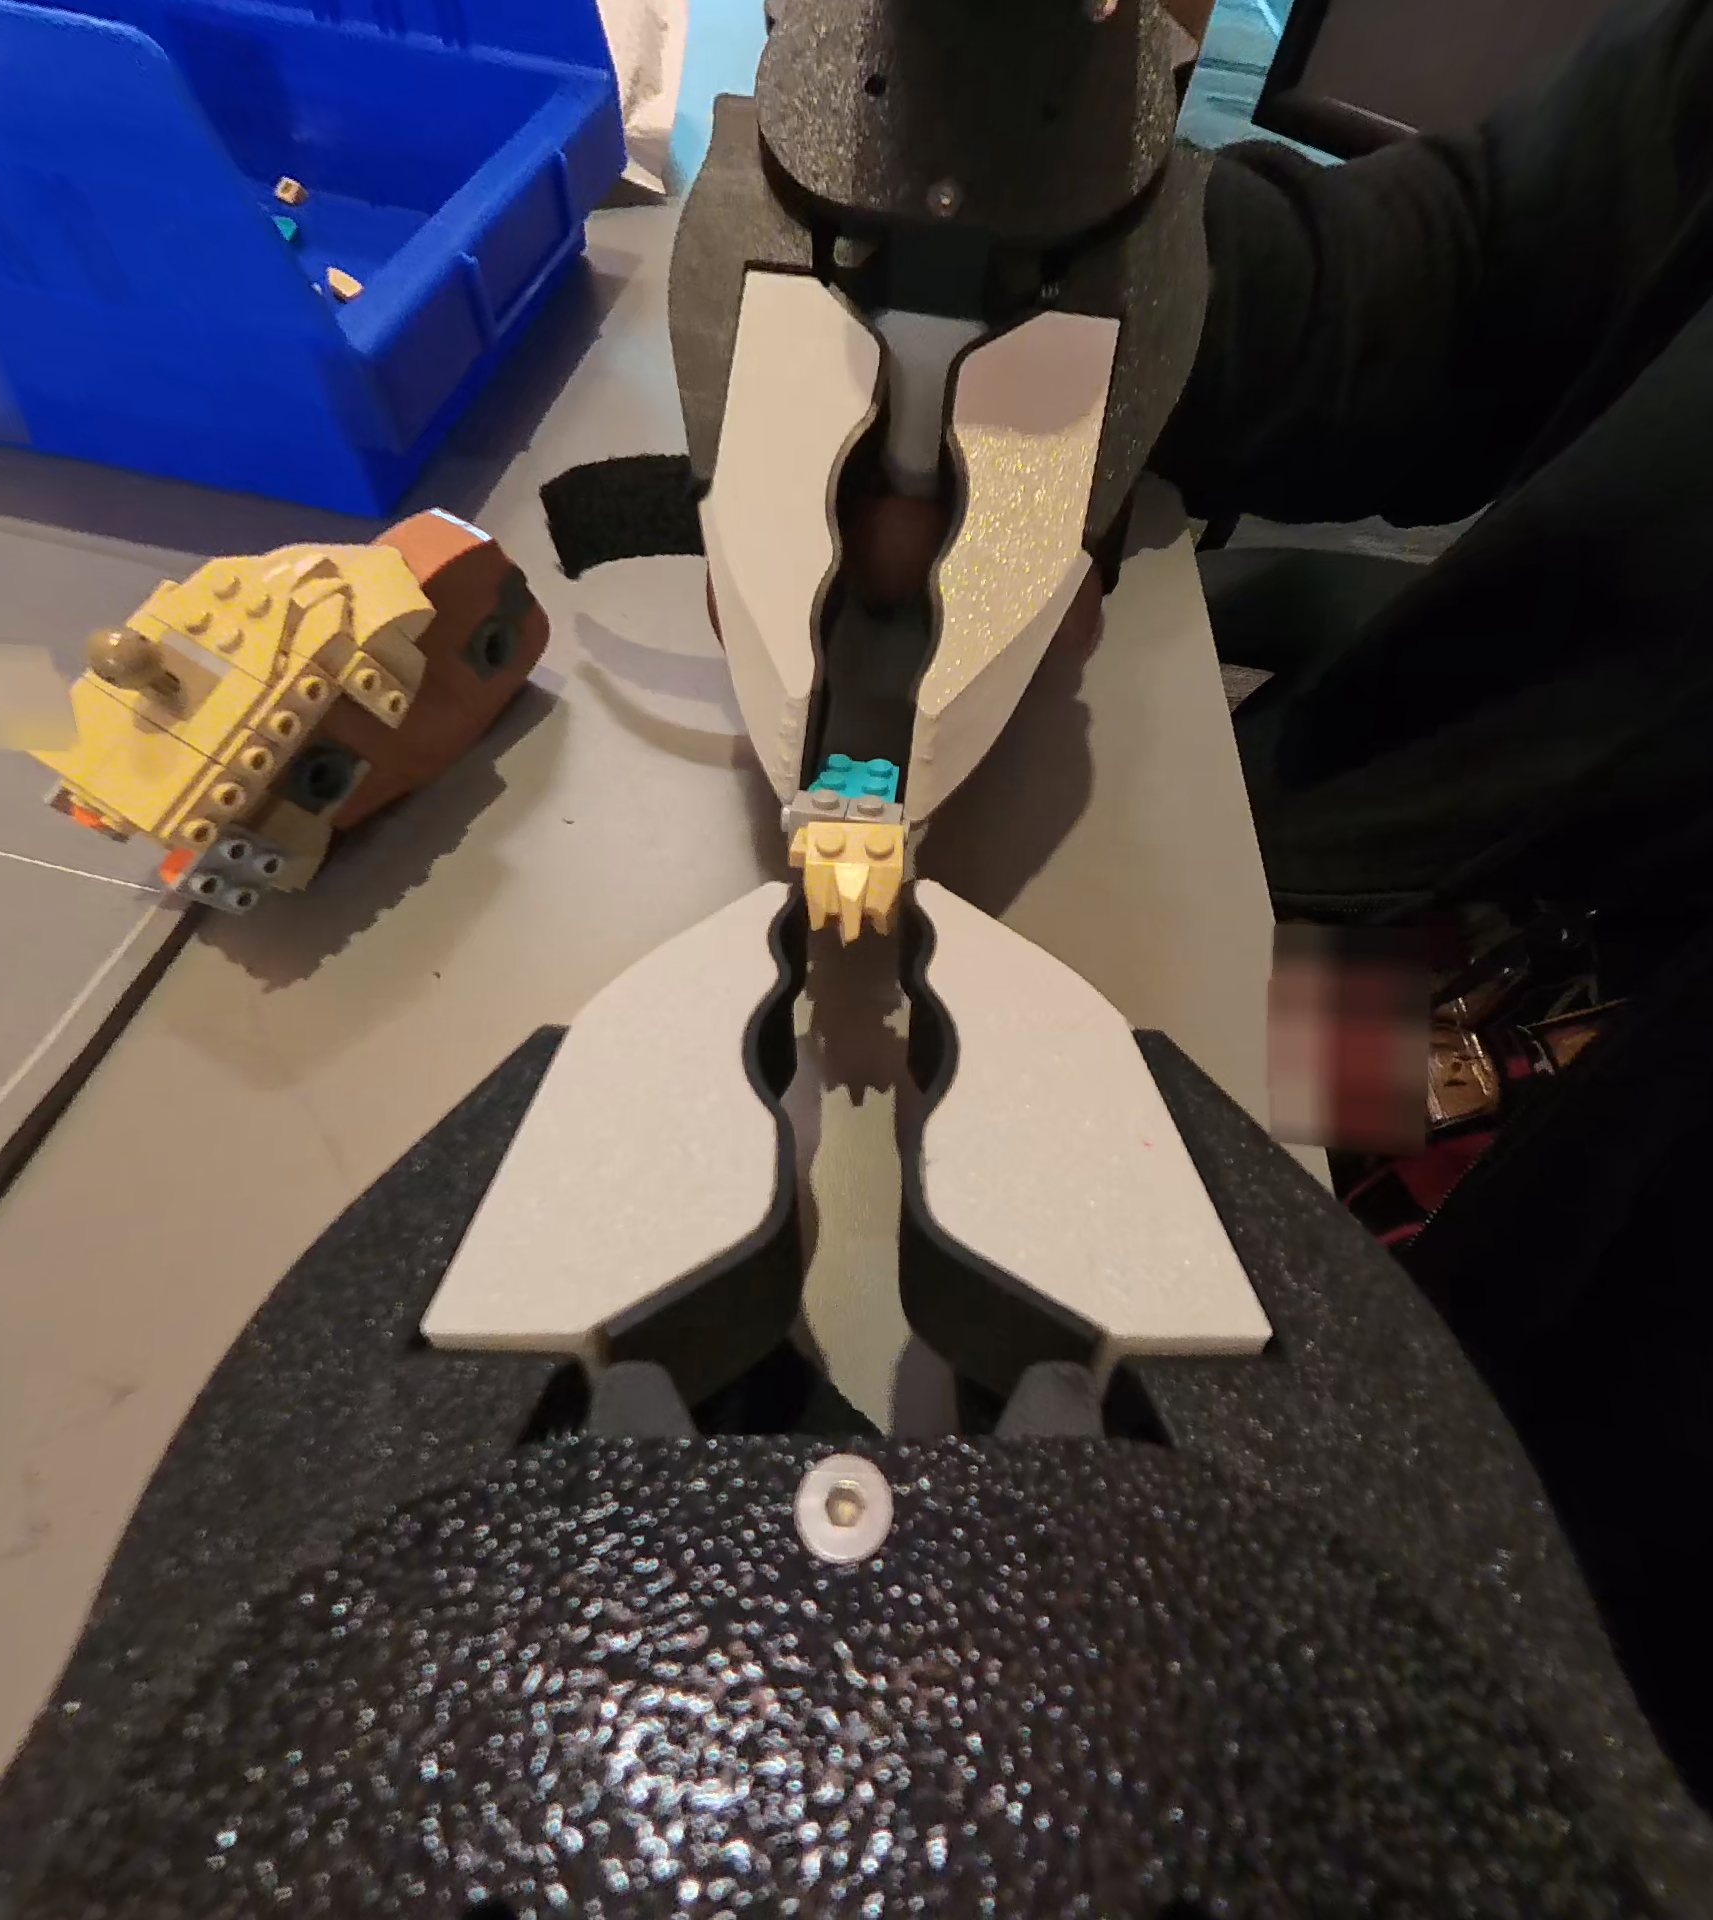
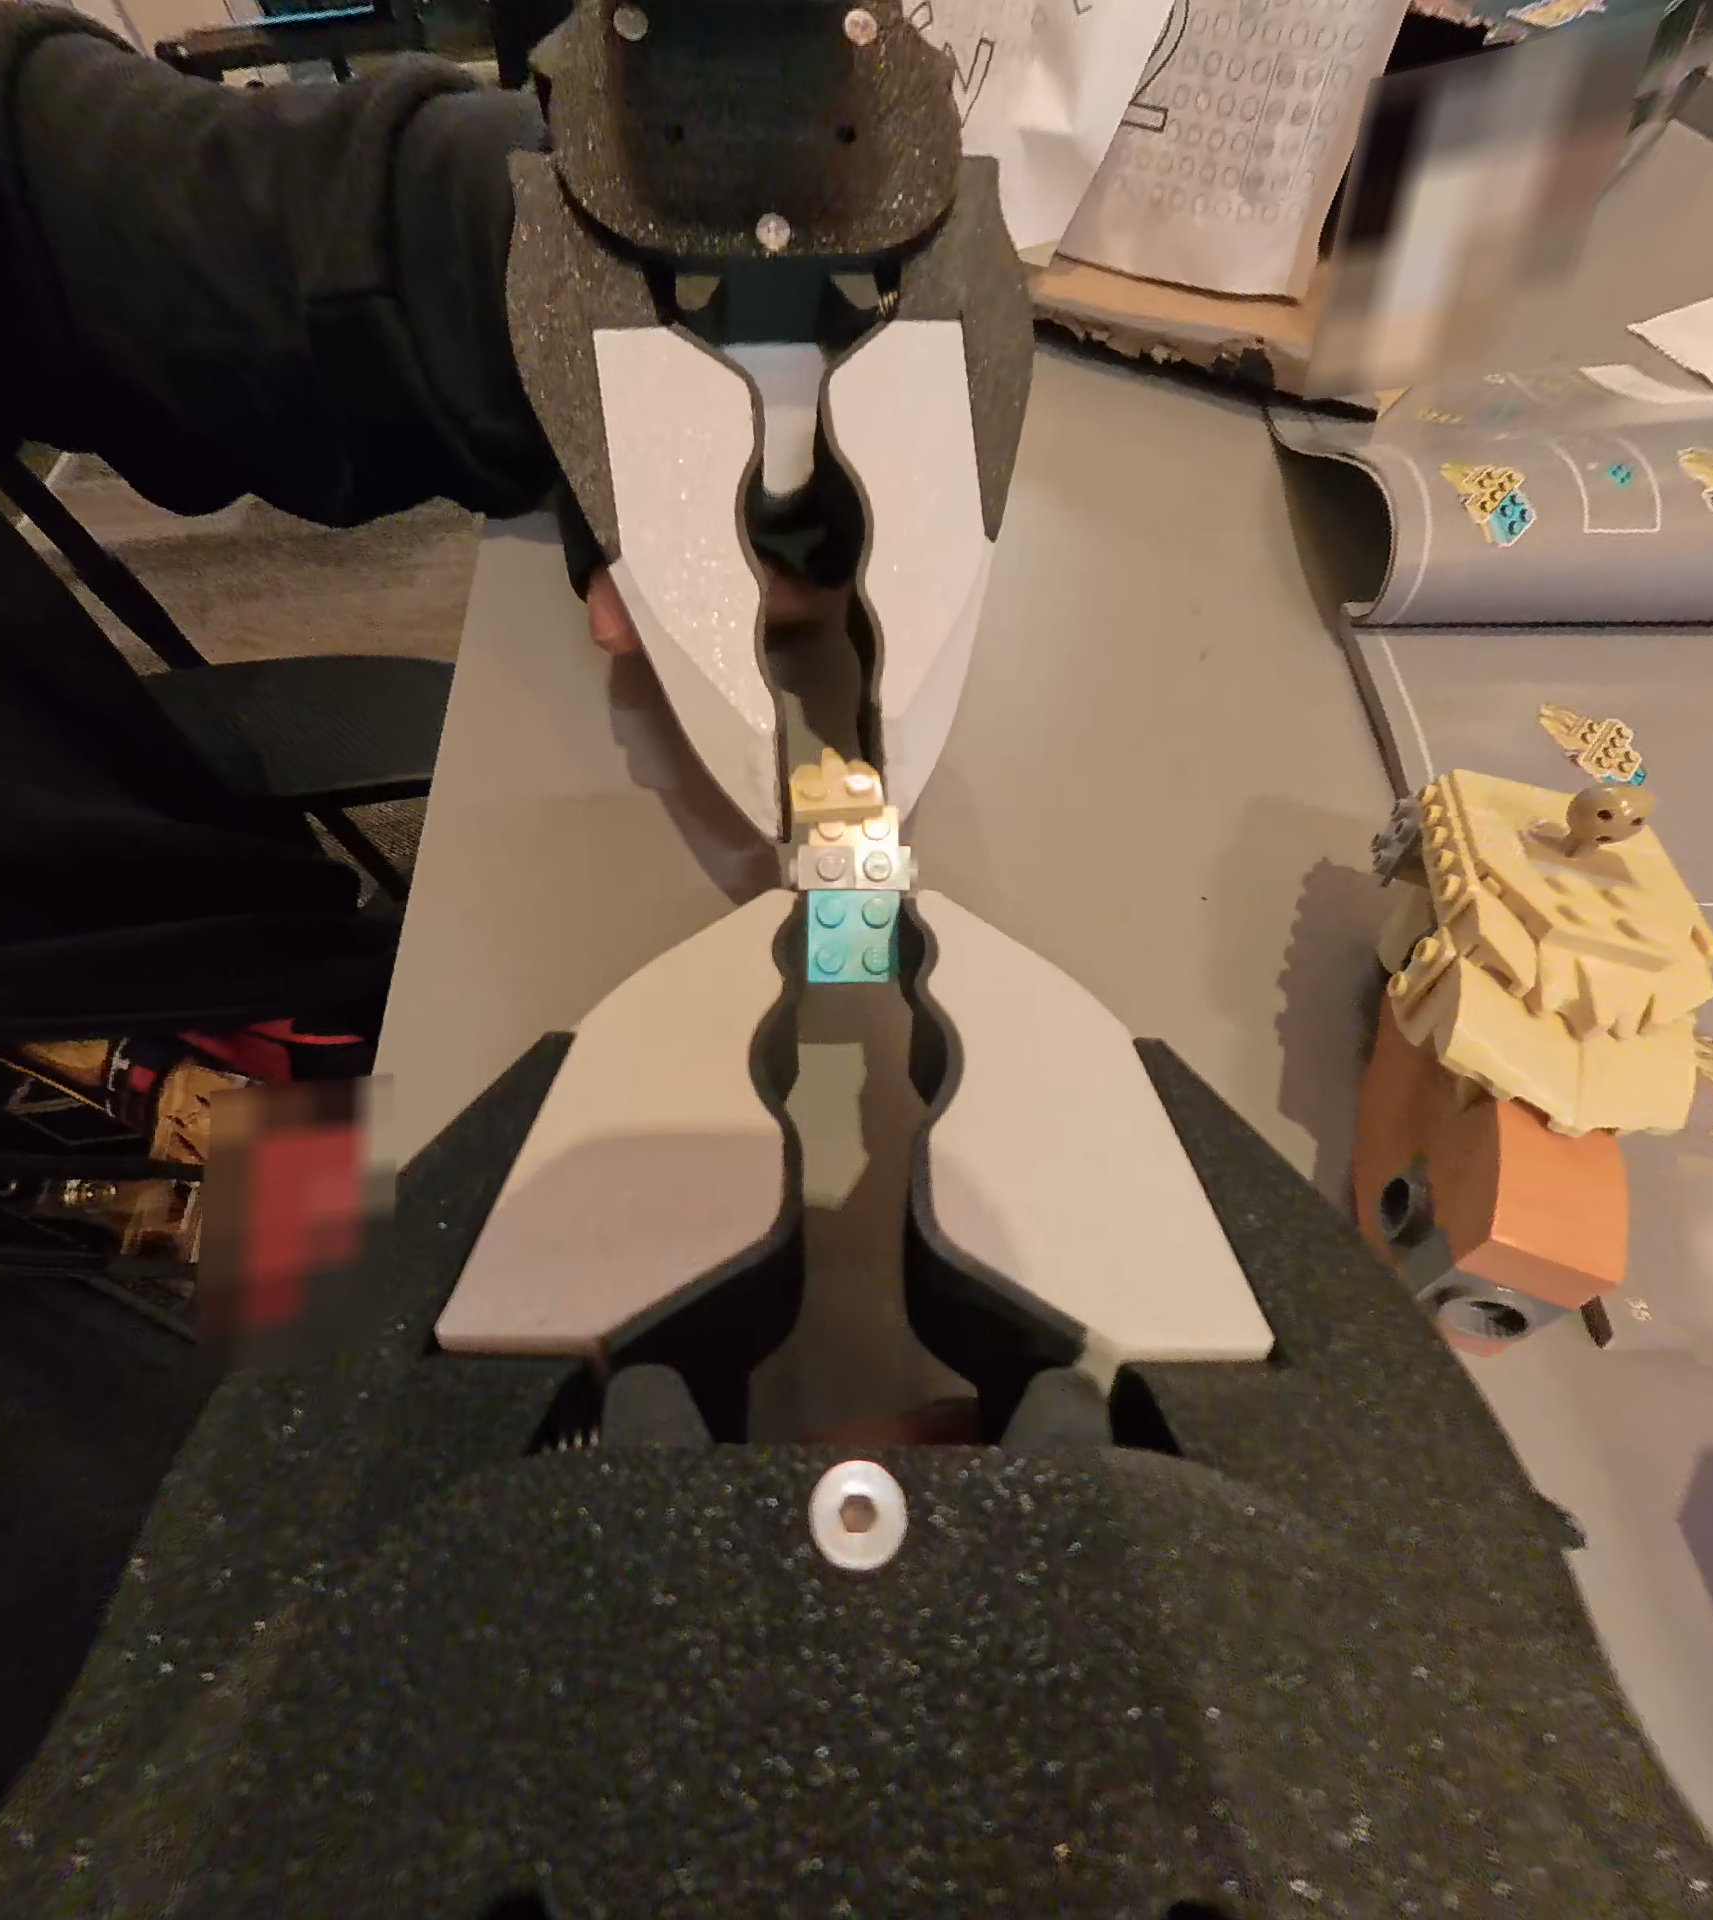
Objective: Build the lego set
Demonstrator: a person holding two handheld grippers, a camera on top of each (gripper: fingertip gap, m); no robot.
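Facing tip to tip, the right gripper [image 2: 850, 940] pinched the teal brick [image 2: 849, 938] while the left gripper [image 1: 850, 899] clamped the tan claw piece [image 1: 849, 871], seemingly pressing the halves together between narrowly parted jaws.

Office workbench; blue parts bin [image 1: 208, 260]

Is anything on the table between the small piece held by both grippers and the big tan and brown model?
Nothing visible. The small assembly is held between the left gripper and right gripper; bare table separates it from the tan and brown model.
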